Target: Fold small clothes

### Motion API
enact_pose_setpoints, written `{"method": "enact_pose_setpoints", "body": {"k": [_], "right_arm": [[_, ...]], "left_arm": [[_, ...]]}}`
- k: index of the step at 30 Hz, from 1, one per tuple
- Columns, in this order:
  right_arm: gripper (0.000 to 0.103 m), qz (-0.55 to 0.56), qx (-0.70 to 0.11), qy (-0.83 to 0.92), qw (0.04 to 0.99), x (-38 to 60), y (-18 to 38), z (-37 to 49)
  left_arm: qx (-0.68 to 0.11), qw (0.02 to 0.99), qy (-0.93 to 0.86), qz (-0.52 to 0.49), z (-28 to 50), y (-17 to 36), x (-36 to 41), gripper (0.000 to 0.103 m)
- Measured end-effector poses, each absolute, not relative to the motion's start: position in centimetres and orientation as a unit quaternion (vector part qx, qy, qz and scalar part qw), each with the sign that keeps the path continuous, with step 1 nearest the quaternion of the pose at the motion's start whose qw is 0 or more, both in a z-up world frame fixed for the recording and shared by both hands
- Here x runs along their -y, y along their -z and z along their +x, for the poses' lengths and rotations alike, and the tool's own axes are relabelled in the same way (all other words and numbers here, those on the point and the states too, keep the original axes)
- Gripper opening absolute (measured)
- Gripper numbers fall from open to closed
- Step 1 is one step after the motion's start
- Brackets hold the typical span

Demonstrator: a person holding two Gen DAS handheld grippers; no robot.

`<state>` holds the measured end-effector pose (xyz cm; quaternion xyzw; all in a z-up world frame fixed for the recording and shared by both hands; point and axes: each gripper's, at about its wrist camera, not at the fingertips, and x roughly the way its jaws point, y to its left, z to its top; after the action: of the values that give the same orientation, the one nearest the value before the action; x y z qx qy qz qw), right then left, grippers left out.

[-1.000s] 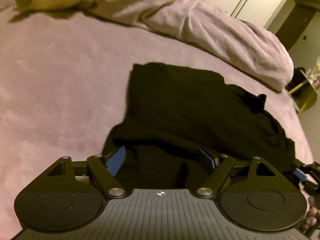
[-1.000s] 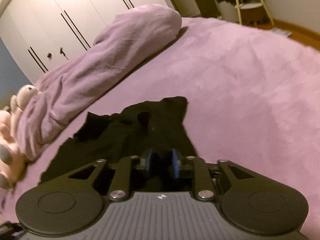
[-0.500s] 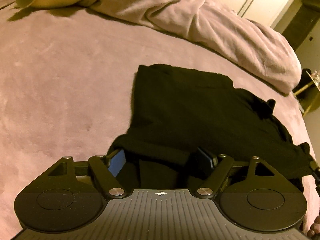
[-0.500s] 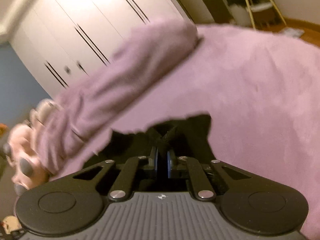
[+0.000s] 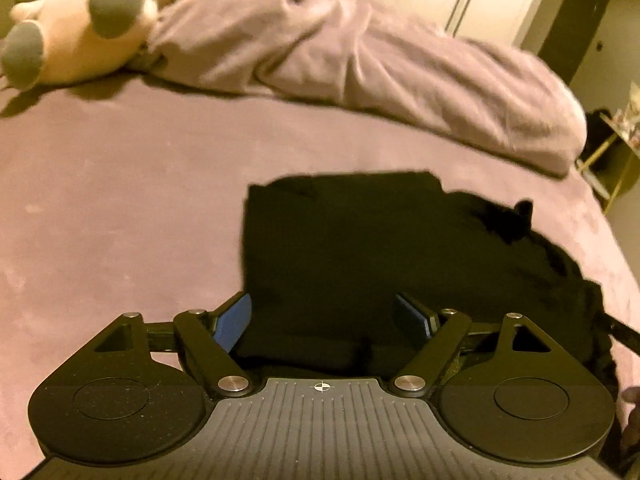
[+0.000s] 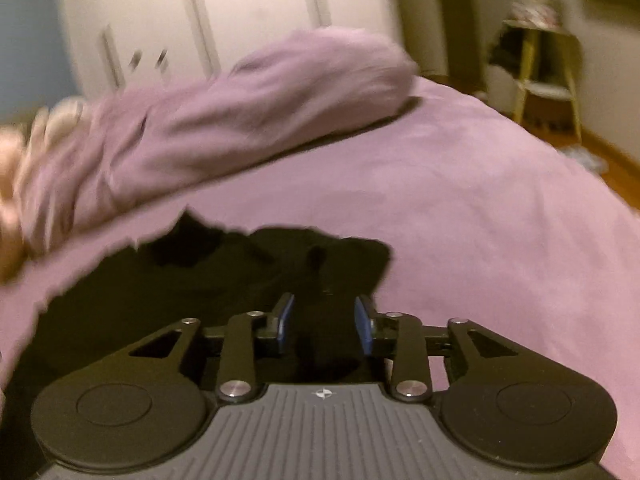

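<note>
A black garment (image 5: 380,240) lies flat on the purple bed cover (image 5: 120,200), its far right end rumpled. My left gripper (image 5: 322,308) hovers over the garment's near left part, jaws wide open. Its left pad (image 5: 234,320) stands over the garment's left edge, and no cloth is pinched. In the right wrist view the same garment (image 6: 200,280) spreads to the left. My right gripper (image 6: 325,304) is over its right end with the jaws opening. Dark cloth shows under the gap, but the blue pads do not press on it.
A bunched purple blanket (image 5: 360,52) runs along the far side of the bed, with a plush toy (image 5: 80,28) at its left end. White wardrobe doors (image 6: 200,20) stand behind. A yellow-legged side table (image 6: 540,80) is beyond the bed's right edge.
The right jaws shut on the garment's end, then opened again, and that view rolled. The left gripper lifted and drew back, jaws still wide, so more of the plush toy shows.
</note>
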<state>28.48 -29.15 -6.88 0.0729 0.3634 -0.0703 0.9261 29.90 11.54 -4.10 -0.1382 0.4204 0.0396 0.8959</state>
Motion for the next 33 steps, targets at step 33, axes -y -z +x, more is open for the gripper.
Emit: {"method": "enact_pose_setpoints", "body": {"k": [33], "right_arm": [[0.032, 0.109, -0.373, 0.114, 0.915, 31.5, 7.0, 26.9]], "left_arm": [[-0.411, 0.902, -0.094, -0.094, 30.6, 4.8, -12.0, 0.084]]}}
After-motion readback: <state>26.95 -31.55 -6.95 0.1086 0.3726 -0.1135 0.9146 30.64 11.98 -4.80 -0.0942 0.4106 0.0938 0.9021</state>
